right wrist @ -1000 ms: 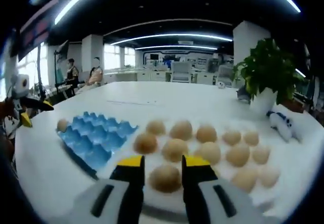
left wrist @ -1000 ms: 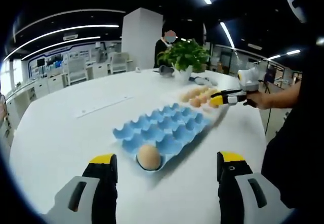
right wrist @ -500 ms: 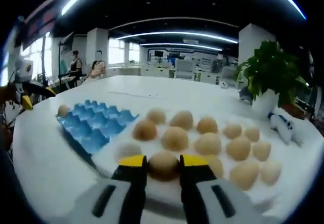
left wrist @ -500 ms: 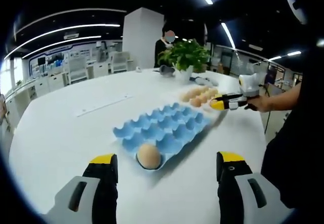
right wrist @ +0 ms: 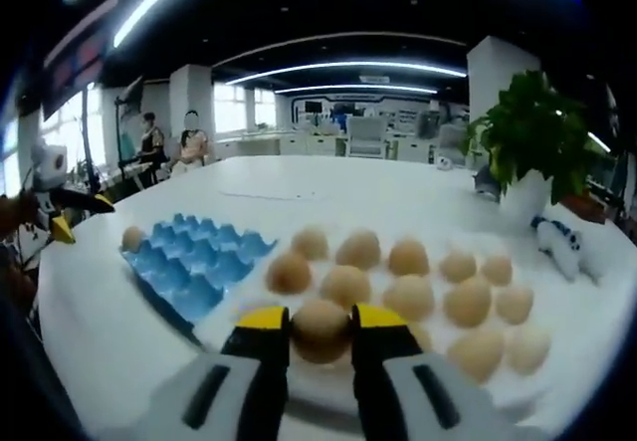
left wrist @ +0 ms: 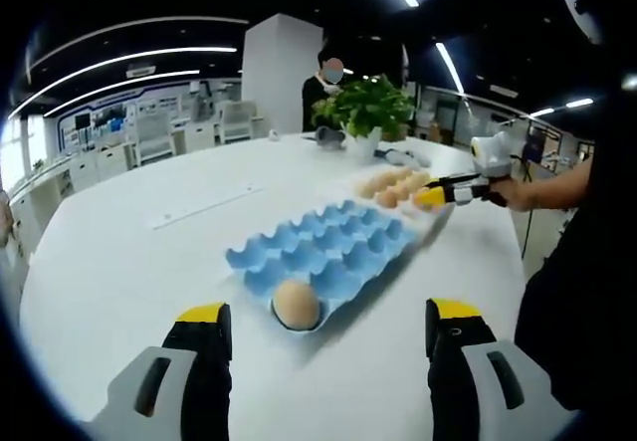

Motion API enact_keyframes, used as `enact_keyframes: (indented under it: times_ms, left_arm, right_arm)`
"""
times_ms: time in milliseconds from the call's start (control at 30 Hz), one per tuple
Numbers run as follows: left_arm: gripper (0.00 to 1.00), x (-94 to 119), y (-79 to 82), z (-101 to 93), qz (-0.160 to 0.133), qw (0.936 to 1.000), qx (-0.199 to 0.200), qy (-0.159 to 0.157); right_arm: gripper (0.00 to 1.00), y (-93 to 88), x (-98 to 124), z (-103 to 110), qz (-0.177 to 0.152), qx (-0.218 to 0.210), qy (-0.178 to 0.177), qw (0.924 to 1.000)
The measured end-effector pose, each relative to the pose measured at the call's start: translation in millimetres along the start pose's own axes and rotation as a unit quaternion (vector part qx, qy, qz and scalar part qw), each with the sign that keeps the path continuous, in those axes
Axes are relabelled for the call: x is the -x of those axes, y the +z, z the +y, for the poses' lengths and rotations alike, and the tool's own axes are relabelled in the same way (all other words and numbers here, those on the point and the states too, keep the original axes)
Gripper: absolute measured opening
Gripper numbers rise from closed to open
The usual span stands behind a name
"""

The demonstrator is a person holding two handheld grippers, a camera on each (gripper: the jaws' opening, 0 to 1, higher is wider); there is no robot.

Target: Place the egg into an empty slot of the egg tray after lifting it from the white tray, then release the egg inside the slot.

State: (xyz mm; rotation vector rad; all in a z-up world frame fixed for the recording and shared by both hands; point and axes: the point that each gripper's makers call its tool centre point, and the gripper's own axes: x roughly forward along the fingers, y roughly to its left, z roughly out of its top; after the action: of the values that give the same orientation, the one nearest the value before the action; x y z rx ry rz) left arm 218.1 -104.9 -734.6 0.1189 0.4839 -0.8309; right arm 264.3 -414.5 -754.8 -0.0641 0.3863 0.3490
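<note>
My right gripper (right wrist: 319, 324) is shut on a tan egg (right wrist: 319, 330), holding it just above the near edge of the white tray (right wrist: 245, 298), where several more eggs (right wrist: 413, 295) lie. The blue egg tray (right wrist: 187, 266) lies left of it, with one egg (right wrist: 132, 238) in its far corner slot. In the left gripper view that egg tray (left wrist: 333, 247) is in the middle, with the same egg (left wrist: 296, 304) in the nearest slot. My left gripper (left wrist: 328, 356) hovers open before it, holding nothing. The right gripper (left wrist: 450, 193) shows over the white tray (left wrist: 426, 224) at the right.
A potted plant (left wrist: 364, 112) stands at the table's far side, also seen as the plant (right wrist: 534, 144) at the right. A small white and blue object (right wrist: 559, 247) lies by the pot. People sit in the background (right wrist: 171, 147). A person's dark sleeve (left wrist: 572, 292) is at the right.
My right gripper closed on an egg in the white tray and has raised it slightly. The left gripper has stayed open and nearly still.
</note>
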Motion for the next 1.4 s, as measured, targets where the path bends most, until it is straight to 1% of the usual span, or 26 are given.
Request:
enact_keyframes:
  times_ms: [100, 267, 367, 500, 567, 833, 900, 967, 1000, 1167, 1300, 1400]
  left_arm:
    - [0.81, 0, -0.4, 0.0, 0.002, 1.0, -0.002, 0.0]
    - [0.81, -1, -0.9, -1.1, 0.004, 1.0, -0.004, -0.003]
    - [0.81, -2, -1.7, -1.4, 0.005, 1.0, -0.005, -0.004]
    - [0.81, -2, -1.1, -0.6, 0.004, 1.0, -0.006, -0.004]
    - [0.81, -2, -1.1, 0.2, 0.004, 1.0, -0.006, -0.003]
    - [0.81, -2, -3.0, 0.4, 0.006, 1.0, -0.006, -0.003]
    - [0.81, -2, -3.4, 0.5, 0.007, 1.0, -0.005, -0.003]
    - [0.81, -1, -3.5, 0.6, 0.007, 1.0, -0.005, -0.003]
    - [0.81, -2, -3.6, 0.8, 0.007, 1.0, -0.005, -0.003]
    - [0.81, -2, -3.2, 0.3, 0.006, 1.0, -0.003, -0.004]
    - [0.81, -2, -3.1, 1.2, 0.006, 1.0, -0.004, -0.004]
    - [0.81, -2, -3.5, 2.3, 0.006, 1.0, -0.003, -0.003]
  right_arm:
    - [0.23, 4.1, 1, 4, -0.004, 0.001, 0.009, 0.9999]
    - [0.23, 12.4, 0, 18, -0.012, 0.001, 0.028, 0.9995]
    - [0.23, 15.8, -4, 28, -0.014, 0.002, 0.042, 0.999]
    - [0.23, 20.3, -11, 47, -0.016, 0.0, 0.07, 0.9974]
    - [0.23, 22.3, -13, 53, -0.018, 0.002, 0.075, 0.997]
    - [0.23, 29.5, -23, 80, -0.02, 0.004, 0.115, 0.9932]
    - [0.23, 33.1, -25, 88, -0.023, 0.004, 0.128, 0.9915]
    - [0.23, 34.8, -26, 92, -0.025, 0.006, 0.133, 0.9908]
    - [0.23, 36.6, -27, 99, -0.025, 0.009, 0.144, 0.9892]
    - [0.23, 39.0, -35, 119, -0.025, 0.02, 0.166, 0.9855]
    - [0.23, 41.2, -41, 142, -0.024, 0.029, 0.195, 0.98]
    - [0.23, 43.0, -45, 154, -0.025, 0.034, 0.209, 0.9769]
